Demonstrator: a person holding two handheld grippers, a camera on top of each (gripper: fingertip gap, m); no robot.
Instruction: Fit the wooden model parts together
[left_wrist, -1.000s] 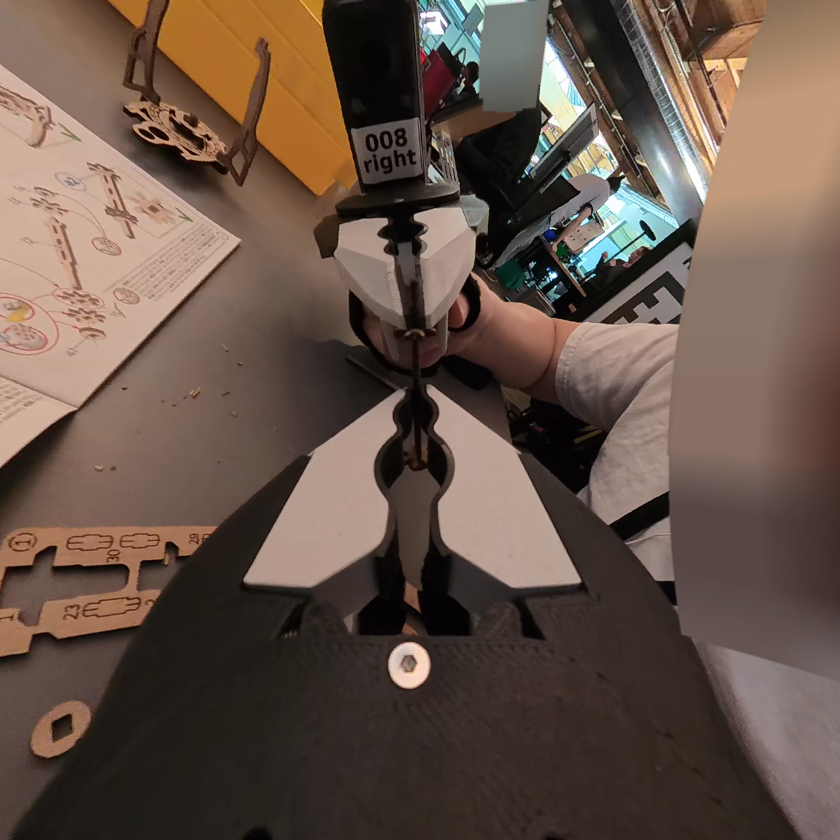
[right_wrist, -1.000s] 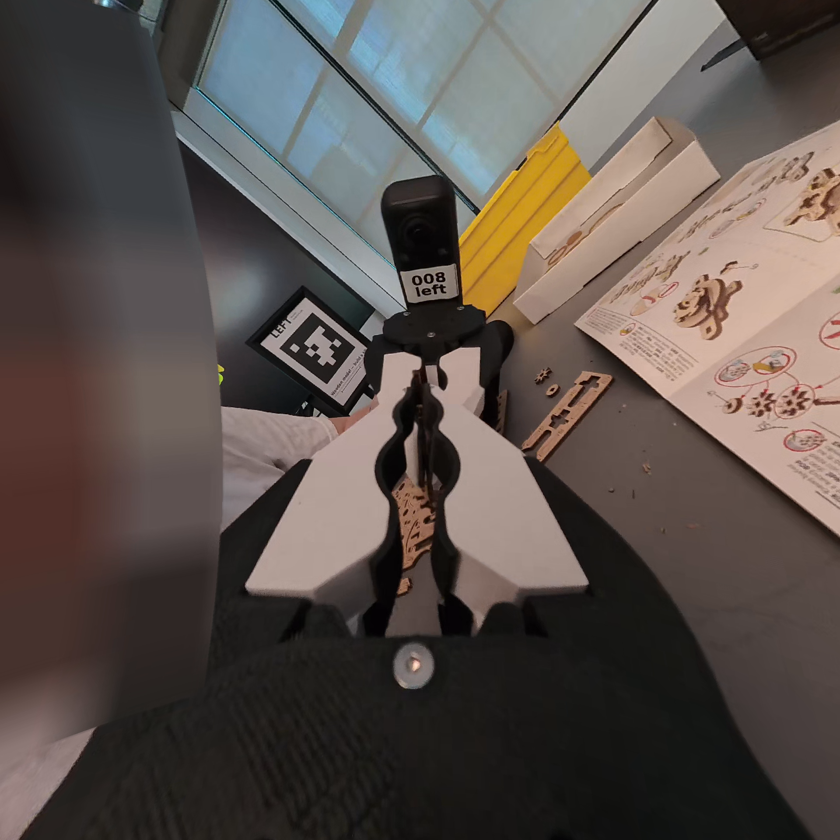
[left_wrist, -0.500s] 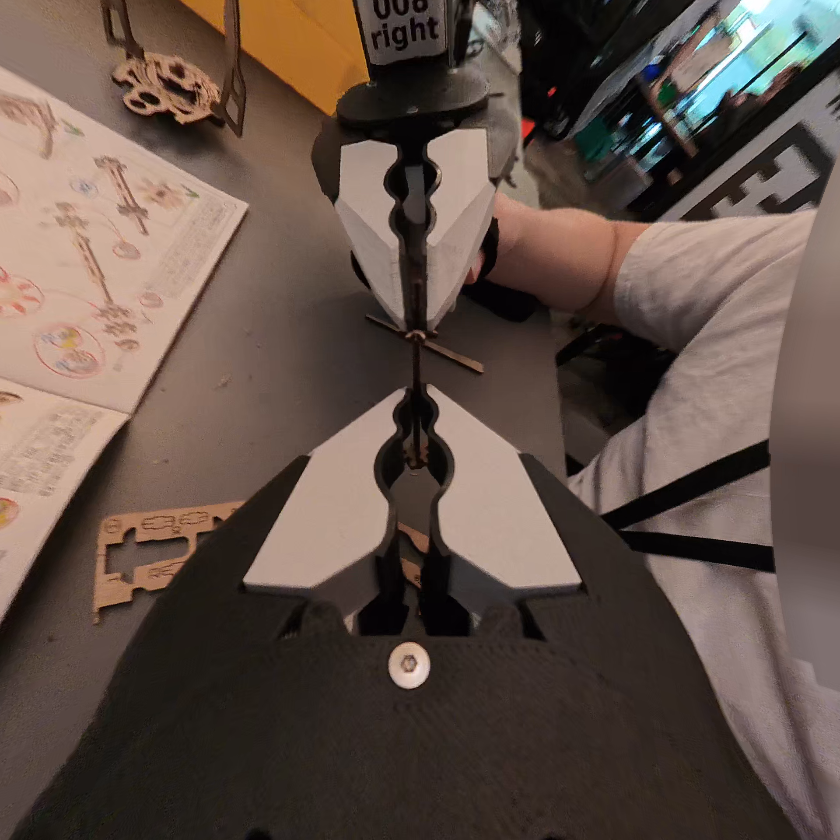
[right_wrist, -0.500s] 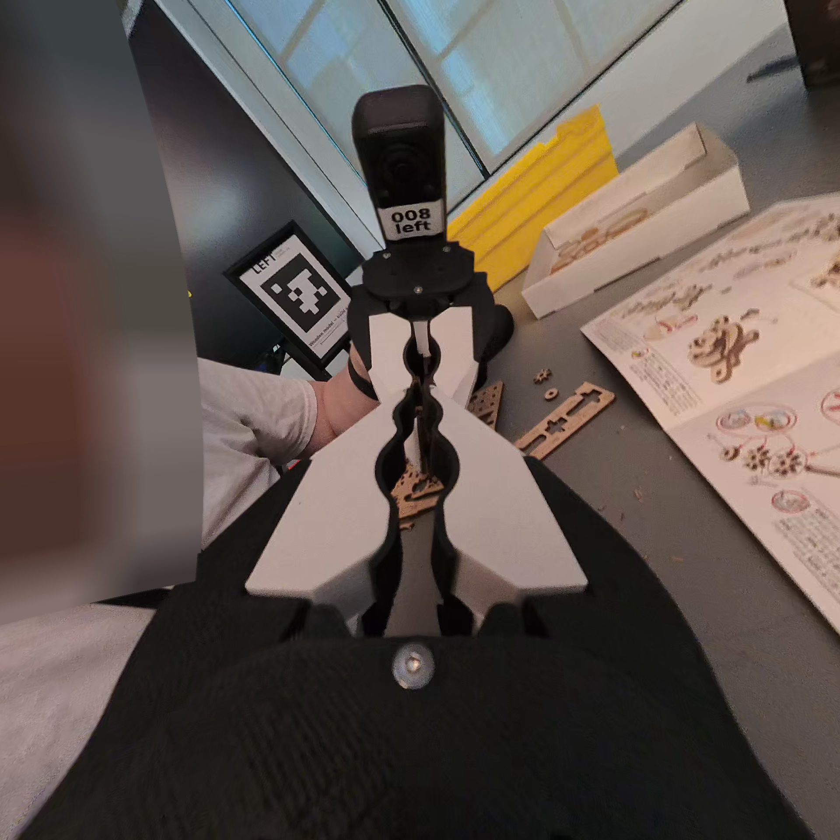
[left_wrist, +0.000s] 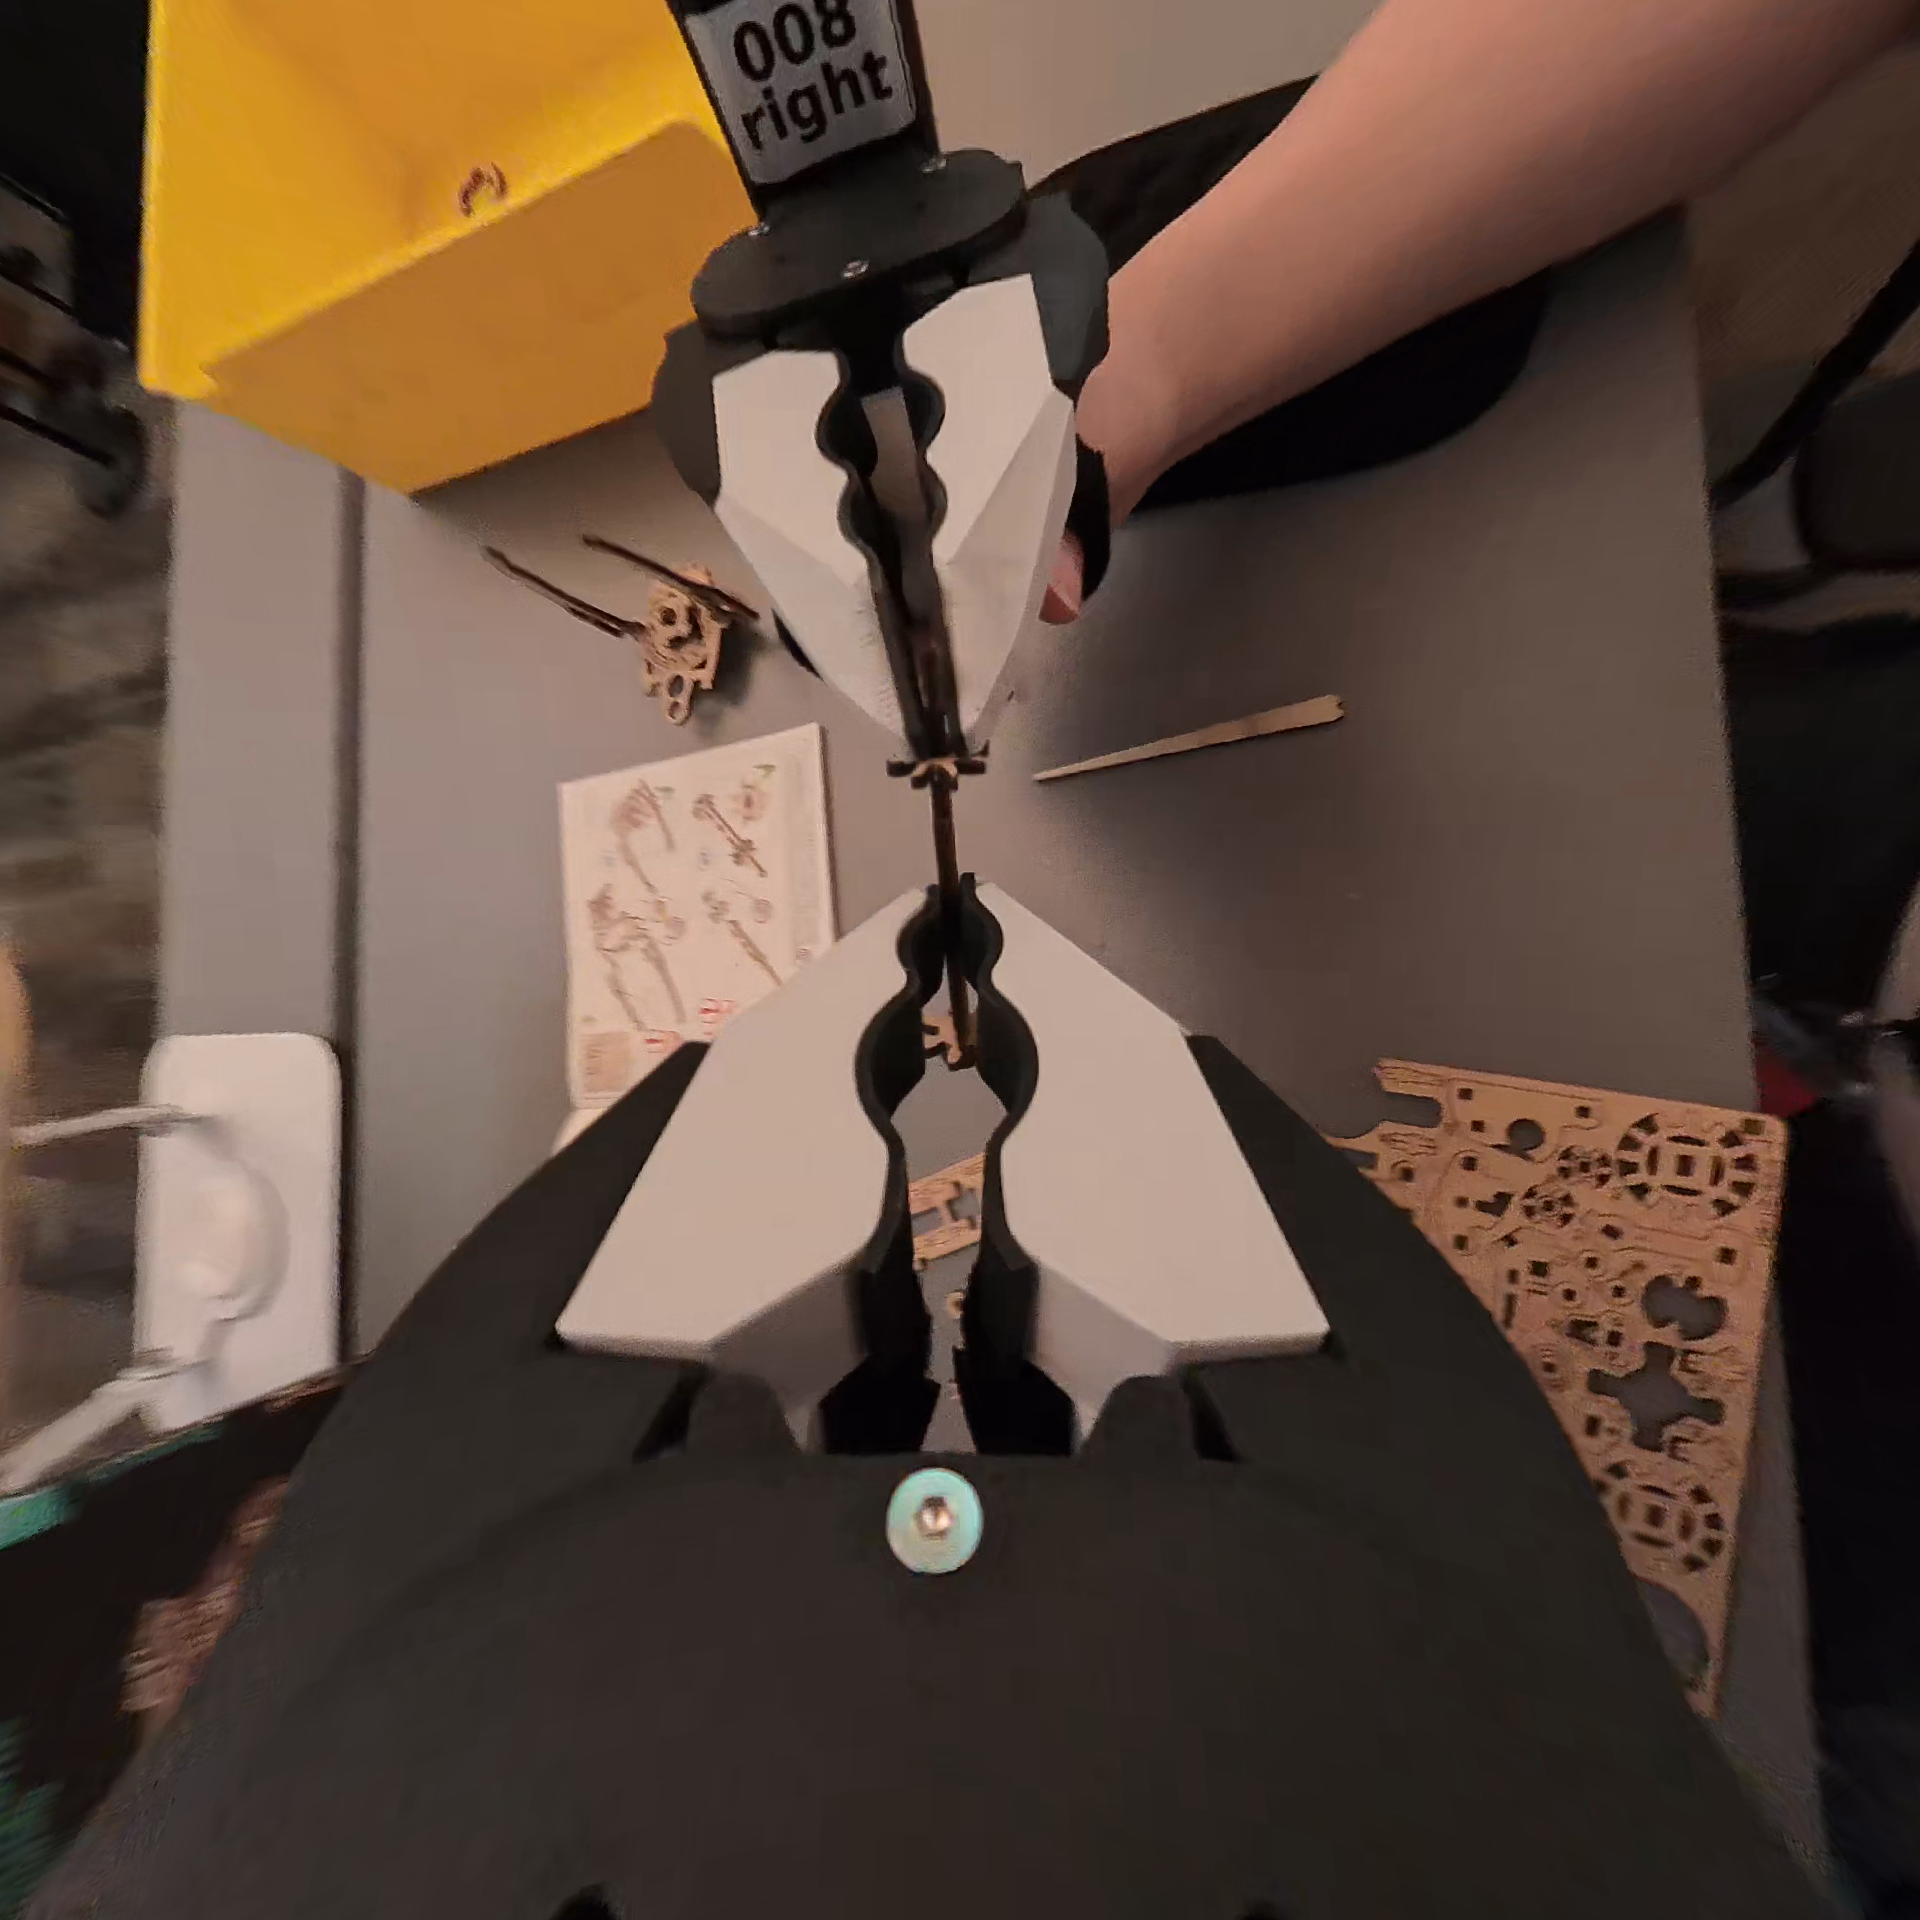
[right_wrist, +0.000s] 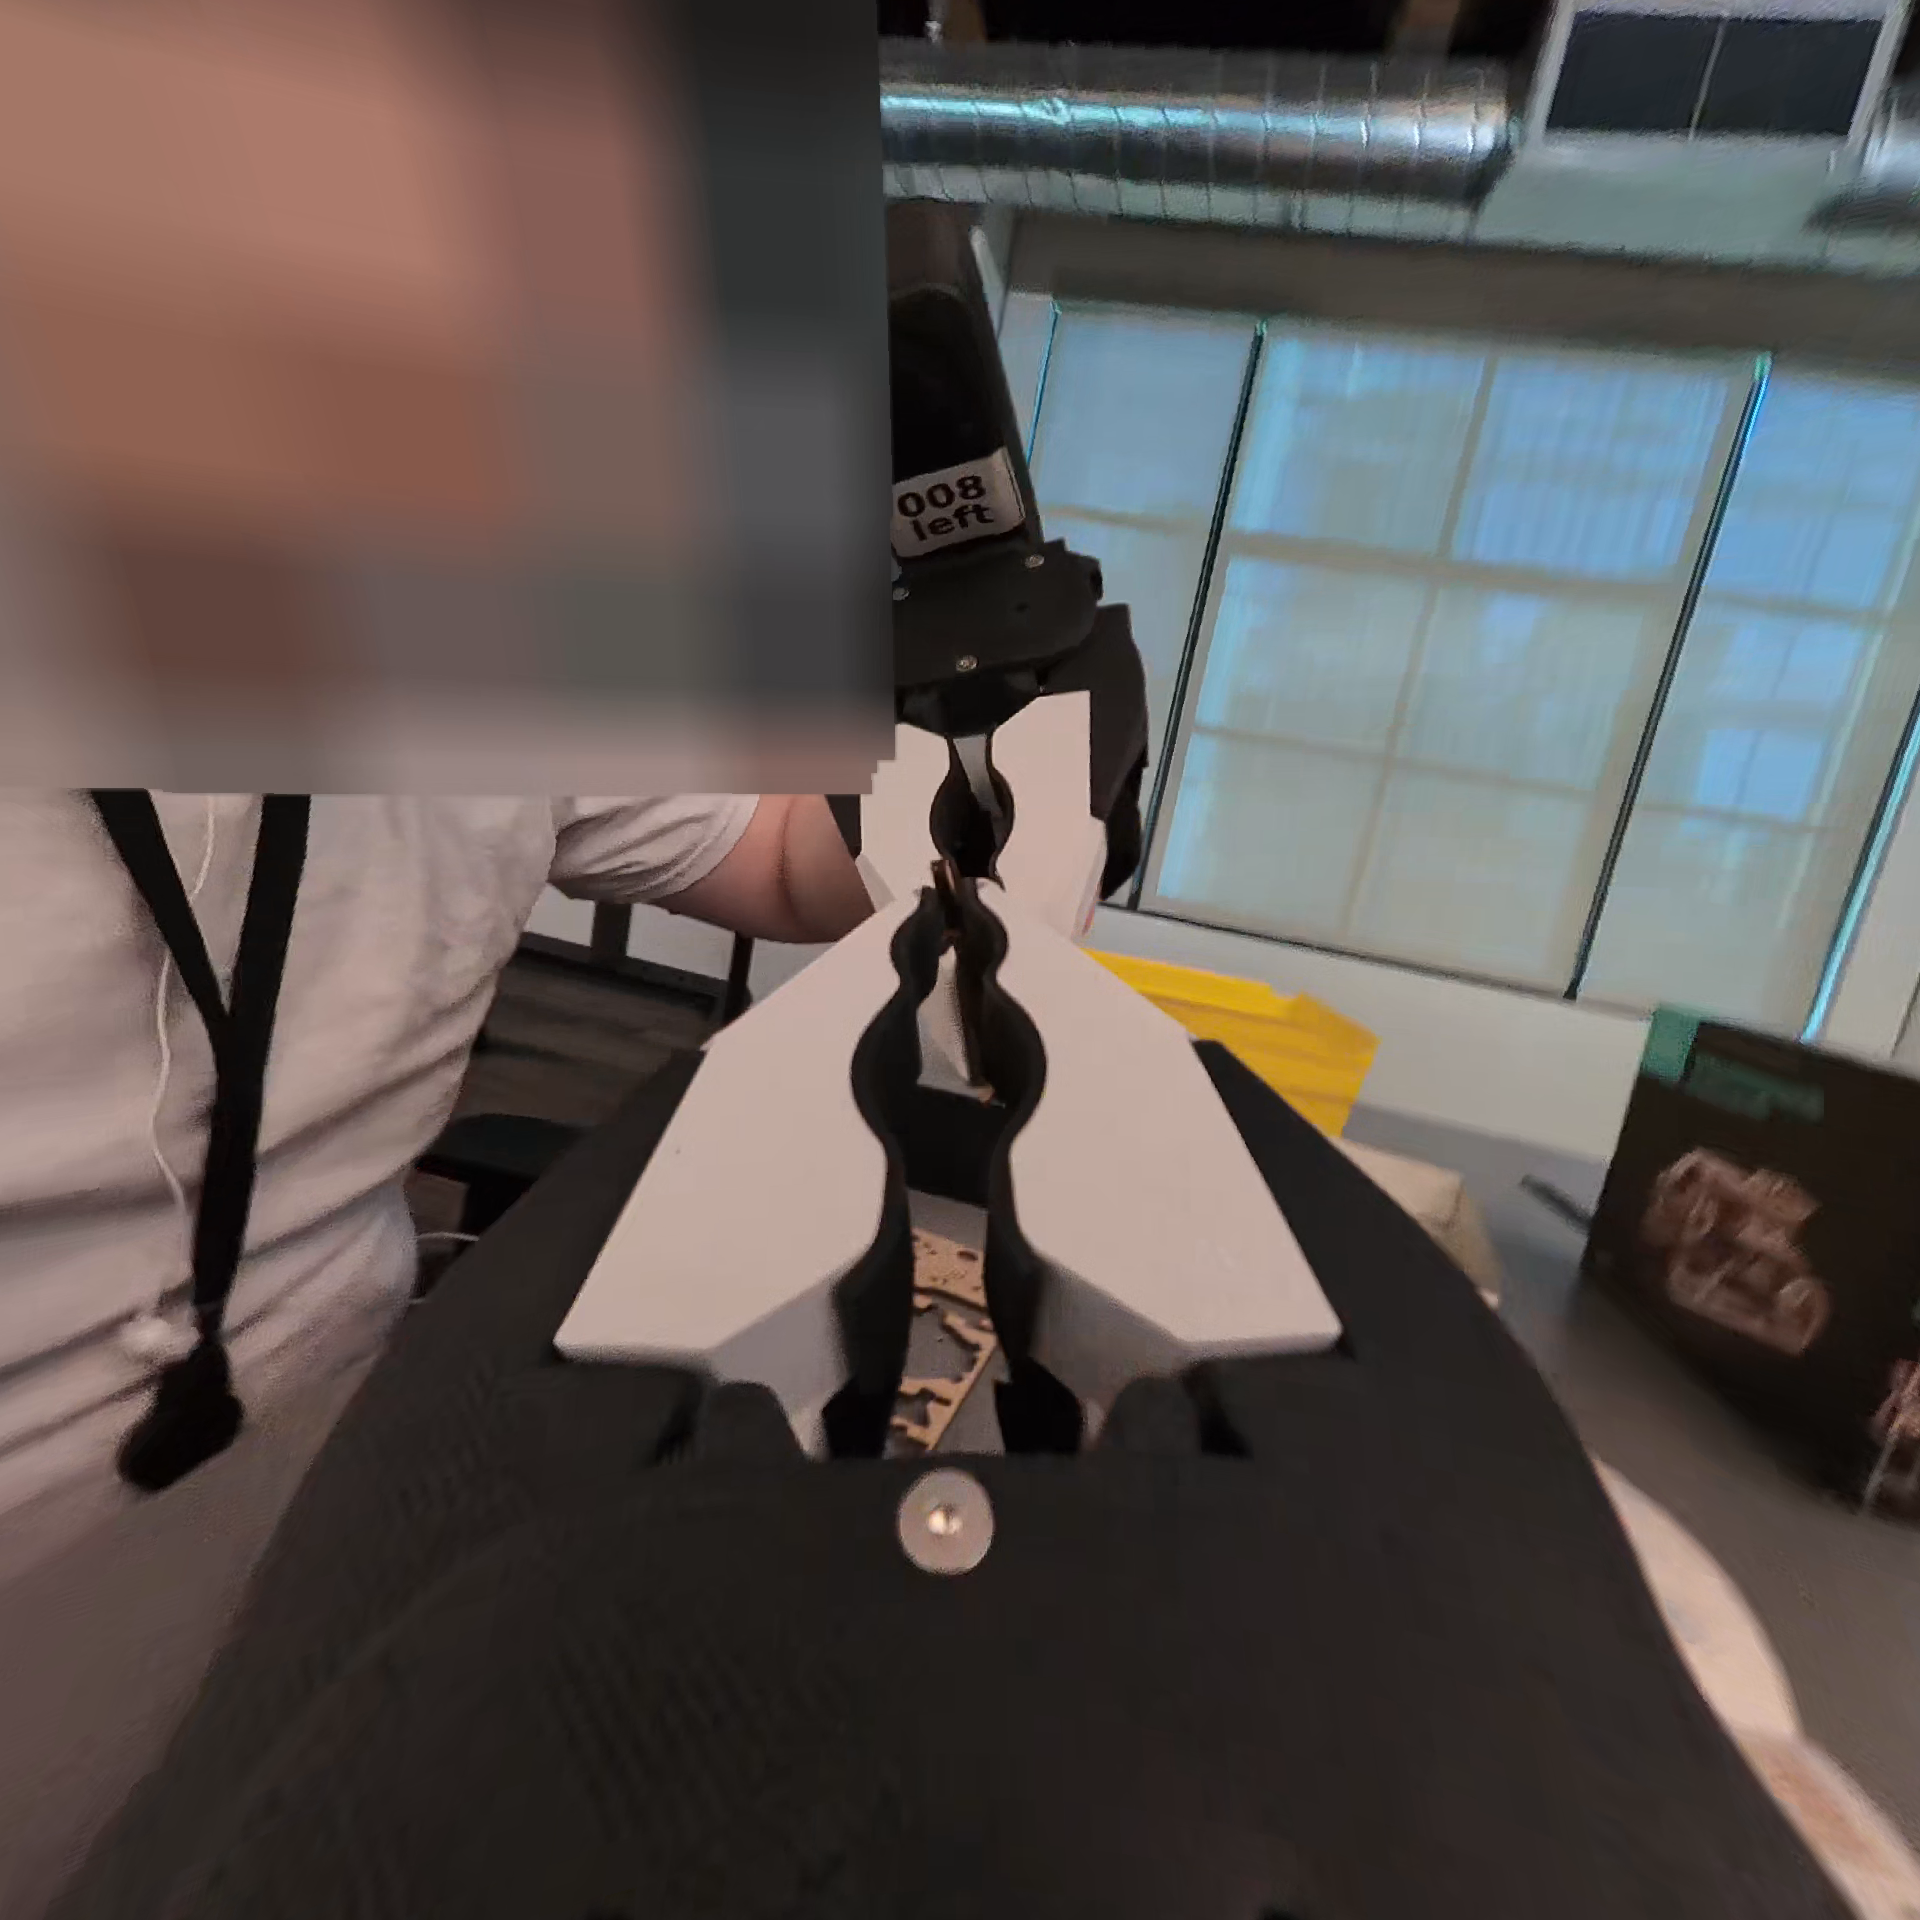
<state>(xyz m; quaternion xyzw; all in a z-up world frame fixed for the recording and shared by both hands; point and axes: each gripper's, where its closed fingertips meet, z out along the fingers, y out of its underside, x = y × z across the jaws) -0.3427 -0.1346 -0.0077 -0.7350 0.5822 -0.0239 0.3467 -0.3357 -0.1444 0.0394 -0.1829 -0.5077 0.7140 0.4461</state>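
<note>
- The left gripper (left_wrist: 943, 902) has its jaws closed down to a thin slit on a slim wooden strip (left_wrist: 943, 831) seen edge-on; the strip runs forward out of its tips.
- The right gripper (left_wrist: 935, 727) faces it tip to tip, jaws likewise nearly shut, pinching a strip that carries a small wooden gear (left_wrist: 933, 769) at its tips. Whether both tools grip one strip or two meeting pieces I cannot tell — the edge-on view hides the joint.
- From the right wrist view the two sets of tips sit almost touching, held up in the air above the table (left_wrist: 1403, 883).
- Done, as far as can be judged: a partly built subassembly (left_wrist: 675, 634) lies near the yellow bin (left_wrist: 416, 291), and the punched sheet (left_wrist: 1621, 1299) shows many vacant cut-outs (so plenty of parts have been popped out).
- Left: seating this gear-and-strip joint fully, then joining it to the rest — a loose pointed stick (left_wrist: 1195, 738) lies unused, and the instruction sheet (left_wrist: 696, 894) lies open on the table.
</note>
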